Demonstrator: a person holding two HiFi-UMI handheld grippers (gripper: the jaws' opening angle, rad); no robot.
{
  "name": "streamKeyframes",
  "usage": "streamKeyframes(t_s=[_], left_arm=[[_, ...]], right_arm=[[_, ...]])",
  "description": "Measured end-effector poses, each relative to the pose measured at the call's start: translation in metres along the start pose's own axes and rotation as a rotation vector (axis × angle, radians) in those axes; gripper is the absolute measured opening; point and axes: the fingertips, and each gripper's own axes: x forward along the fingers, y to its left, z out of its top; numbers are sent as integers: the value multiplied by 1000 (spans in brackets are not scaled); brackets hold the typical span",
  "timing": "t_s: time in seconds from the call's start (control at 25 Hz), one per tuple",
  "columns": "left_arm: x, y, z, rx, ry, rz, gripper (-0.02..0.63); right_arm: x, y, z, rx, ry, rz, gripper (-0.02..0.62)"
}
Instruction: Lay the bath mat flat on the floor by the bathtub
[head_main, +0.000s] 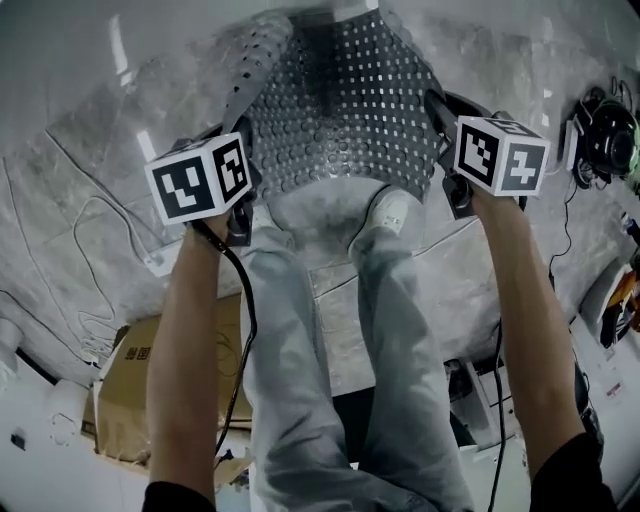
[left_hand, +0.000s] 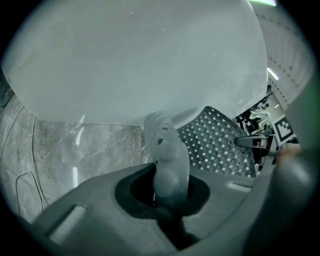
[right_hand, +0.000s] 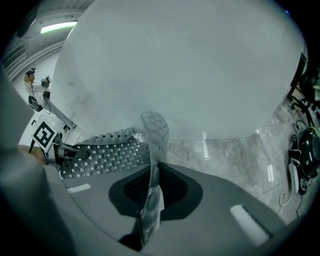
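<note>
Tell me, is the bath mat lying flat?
No: the bath mat hangs, curved, between the left tool and right tool, each shut on an edge.

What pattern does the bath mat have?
The bath mat has a grid of small holes and bumps; head view shows it best.

I think this is a bathroom built inside a work room. In the left gripper view a big white bathtub (left_hand: 140, 60) fills 12 o'clock. The floor (head_main: 80, 170) is grey stone tile. A bath mat (head_main: 340, 100) full of holes hangs at 12 o'clock. But thin wires (head_main: 100, 200) lie loose at 9 o'clock, a cardboard box (head_main: 125, 390) sits at 8 o'clock, and a black thing (head_main: 605, 135) with cables lies at 3 o'clock.
</note>
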Motion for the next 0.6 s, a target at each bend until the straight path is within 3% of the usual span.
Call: streamKeyframes(t_s=[0.2, 0.36, 0.6], left_arm=[[27, 14, -2, -20, 5, 13, 23], [40, 35, -11, -35, 14, 43, 25], [58, 70, -30, -62, 59, 63, 28]], right_arm=[[21, -20, -14, 5, 31, -42, 21], [36, -42, -24, -103, 83, -101, 21], [52, -74, -37, -159, 136, -167, 21]])
